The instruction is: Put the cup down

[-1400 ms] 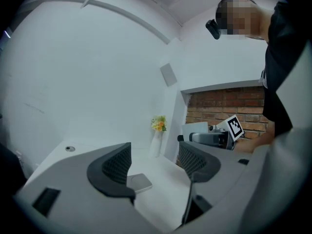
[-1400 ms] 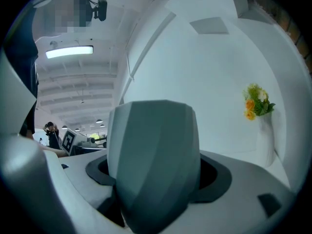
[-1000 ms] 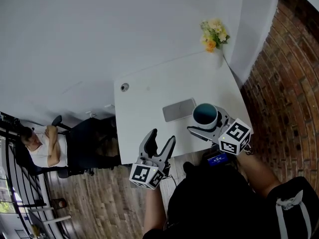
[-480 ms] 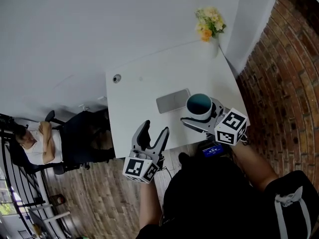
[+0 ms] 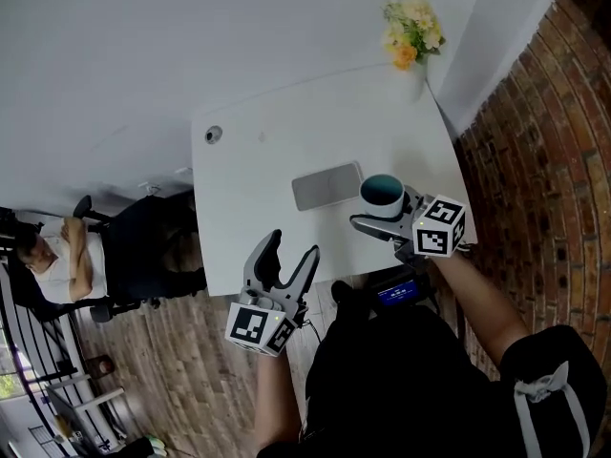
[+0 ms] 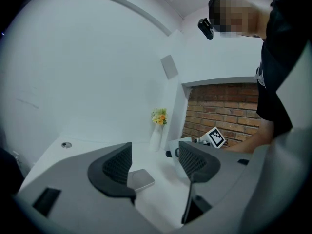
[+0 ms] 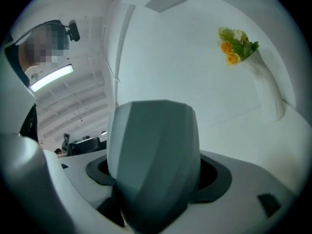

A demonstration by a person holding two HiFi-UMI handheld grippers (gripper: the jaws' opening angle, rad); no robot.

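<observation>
A grey faceted cup (image 5: 383,197) with a dark teal inside sits between the jaws of my right gripper (image 5: 380,214), which is shut on it over the right part of the white table (image 5: 286,141). In the right gripper view the cup (image 7: 152,155) fills the middle, both pads pressed against its sides. My left gripper (image 5: 284,252) hangs open near the table's front edge with nothing between its fingers; its view shows the same open jaws (image 6: 155,164) pointing across the table.
A flat grey pad (image 5: 327,185) lies just left of the cup. A white vase with yellow and orange flowers (image 5: 412,34) stands at the far right corner. A small round fitting (image 5: 213,135) sits at the far left. A person sits on a chair (image 5: 57,260) beyond the table's left side.
The right gripper with the cup has shifted slightly toward the right side of the table. The left gripper has stayed open near the front edge.
</observation>
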